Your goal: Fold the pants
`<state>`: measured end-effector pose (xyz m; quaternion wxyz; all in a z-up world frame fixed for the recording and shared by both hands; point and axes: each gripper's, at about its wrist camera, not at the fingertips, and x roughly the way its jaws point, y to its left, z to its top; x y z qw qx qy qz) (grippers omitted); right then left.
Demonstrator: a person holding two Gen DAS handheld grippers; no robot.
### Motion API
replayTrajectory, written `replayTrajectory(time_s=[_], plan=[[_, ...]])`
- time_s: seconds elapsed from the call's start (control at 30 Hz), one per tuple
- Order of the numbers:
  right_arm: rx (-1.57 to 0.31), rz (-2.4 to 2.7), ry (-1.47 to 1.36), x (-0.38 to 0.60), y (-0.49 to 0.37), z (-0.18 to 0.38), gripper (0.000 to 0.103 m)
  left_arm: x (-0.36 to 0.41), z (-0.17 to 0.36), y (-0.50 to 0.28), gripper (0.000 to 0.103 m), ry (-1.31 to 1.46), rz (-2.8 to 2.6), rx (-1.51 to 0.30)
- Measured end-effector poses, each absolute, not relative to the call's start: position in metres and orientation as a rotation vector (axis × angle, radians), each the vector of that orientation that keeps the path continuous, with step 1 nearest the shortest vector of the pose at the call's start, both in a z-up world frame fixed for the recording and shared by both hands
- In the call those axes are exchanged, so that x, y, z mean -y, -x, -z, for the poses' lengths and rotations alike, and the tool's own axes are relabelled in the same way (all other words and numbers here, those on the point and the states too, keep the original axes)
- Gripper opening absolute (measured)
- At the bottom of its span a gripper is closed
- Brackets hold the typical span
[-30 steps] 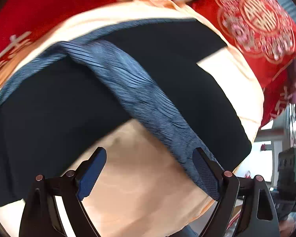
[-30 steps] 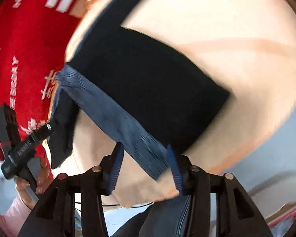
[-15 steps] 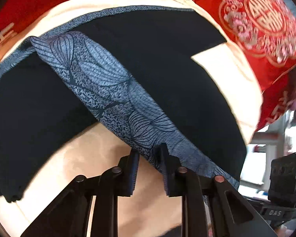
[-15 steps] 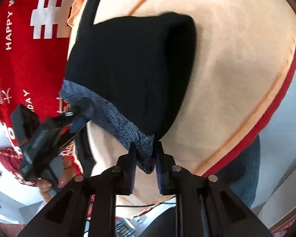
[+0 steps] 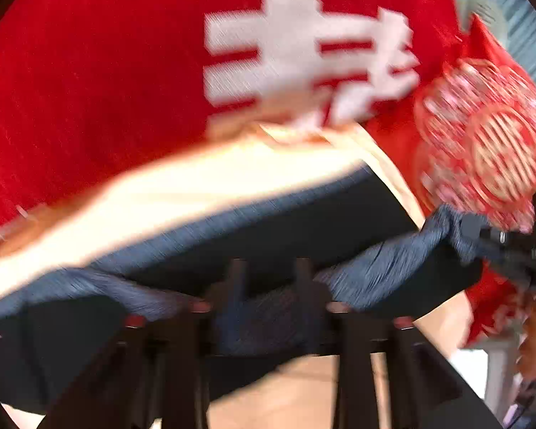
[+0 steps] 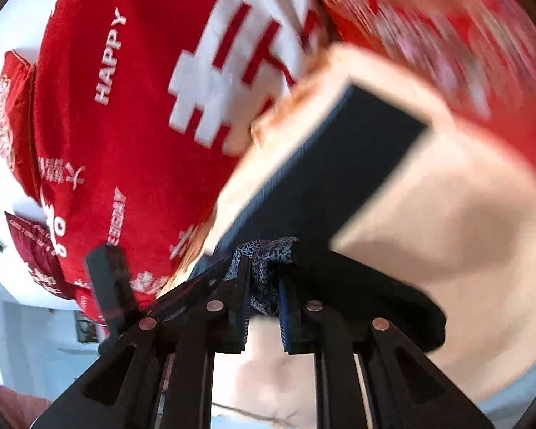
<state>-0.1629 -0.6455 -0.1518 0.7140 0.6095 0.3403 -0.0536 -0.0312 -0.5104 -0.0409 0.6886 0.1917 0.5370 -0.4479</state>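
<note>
Carry the patterned waistband of the dark pants, lifted above the peach sheet on the bed, level across: right claw clamped on it, left claw easing apart with cloth between, so re-grip first.

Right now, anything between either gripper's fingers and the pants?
Nothing visible. The right gripper is clamped on the patterned waistband of the pants. The left gripper has the same band between its fingers, which are opening; blur hides whether they press on it. Around them only the cream sheet and red blanket.
</note>
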Motion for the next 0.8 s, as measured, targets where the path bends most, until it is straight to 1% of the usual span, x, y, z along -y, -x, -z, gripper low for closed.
replayTrajectory(time_s=[0.03, 0.07, 0.1, 0.2, 0.23, 0.27, 0.3, 0.33, 0.37, 0.43, 0.5, 0.53, 0.6, 0.63, 0.67, 0.7, 0.73, 0.77, 0.8], plan=[[-0.763, 0.127, -1.335, 0.661, 0.153, 0.154, 0.014, 0.511, 0.037, 0.025, 0.079, -0.424, 0.964, -1.16], [-0.775, 0.133, -1.318, 0.679, 0.14, 0.158, 0.014, 0.509, 0.033, 0.019, 0.082, -0.415, 0.937, -1.131], [-0.787, 0.138, -1.304, 0.688, 0.132, 0.16, 0.015, 0.505, 0.03, 0.014, 0.082, -0.411, 0.916, -1.11], [-0.89, 0.194, -1.183, 0.713, 0.1, 0.171, 0.019, 0.494, 0.035, 0.001, 0.083, -0.45, 0.842, -1.108], [-0.924, 0.214, -1.131, 0.716, 0.092, 0.173, 0.023, 0.489, 0.043, -0.002, 0.083, -0.467, 0.816, -1.125], [-0.949, 0.236, -1.074, 0.718, 0.084, 0.172, 0.041, 0.486, 0.052, -0.002, 0.083, -0.487, 0.791, -1.145], [-0.97, 0.258, -1.016, 0.719, 0.079, 0.169, 0.055, 0.482, 0.062, -0.003, 0.083, -0.513, 0.759, -1.165], [-0.972, 0.267, -0.974, 0.718, 0.077, 0.164, 0.078, 0.477, 0.074, -0.005, 0.083, -0.54, 0.723, -1.181], [-0.955, 0.262, -0.943, 0.715, 0.078, 0.158, 0.081, 0.473, 0.083, -0.006, 0.083, -0.557, 0.695, -1.195], [-0.947, 0.238, -0.937, 0.704, 0.088, 0.153, 0.081, 0.462, 0.1, -0.01, 0.083, -0.567, 0.645, -1.232], [-0.969, 0.259, -0.959, 0.694, 0.102, 0.163, 0.081, 0.454, 0.113, -0.013, 0.083, -0.563, 0.603, -1.255], [-1.009, 0.303, -0.972, 0.686, 0.113, 0.174, 0.08, 0.451, 0.12, -0.015, 0.083, -0.559, 0.585, -1.267], [-1.074, 0.374, -1.014, 0.679, 0.129, 0.203, 0.071, 0.449, 0.13, -0.018, 0.083, -0.561, 0.561, -1.277], [-1.098, 0.4, -1.045, 0.678, 0.134, 0.214, 0.06, 0.448, 0.136, -0.02, 0.082, -0.562, 0.553, -1.281], [-1.116, 0.433, -1.109, 0.681, 0.139, 0.233, 0.054, 0.449, 0.139, -0.022, 0.083, -0.563, 0.546, -1.288], [-1.11, 0.457, -1.158, 0.684, 0.143, 0.245, 0.051, 0.449, 0.141, -0.024, 0.083, -0.557, 0.544, -1.297], [-1.097, 0.474, -1.187, 0.688, 0.144, 0.253, 0.037, 0.45, 0.141, -0.026, 0.083, -0.546, 0.547, -1.297], [-1.077, 0.479, -1.206, 0.692, 0.141, 0.257, 0.02, 0.452, 0.14, -0.027, 0.083, -0.541, 0.55, -1.289], [-1.059, 0.476, -1.196, 0.694, 0.137, 0.252, 0.017, 0.454, 0.14, -0.029, 0.083, -0.545, 0.554, -1.276]])
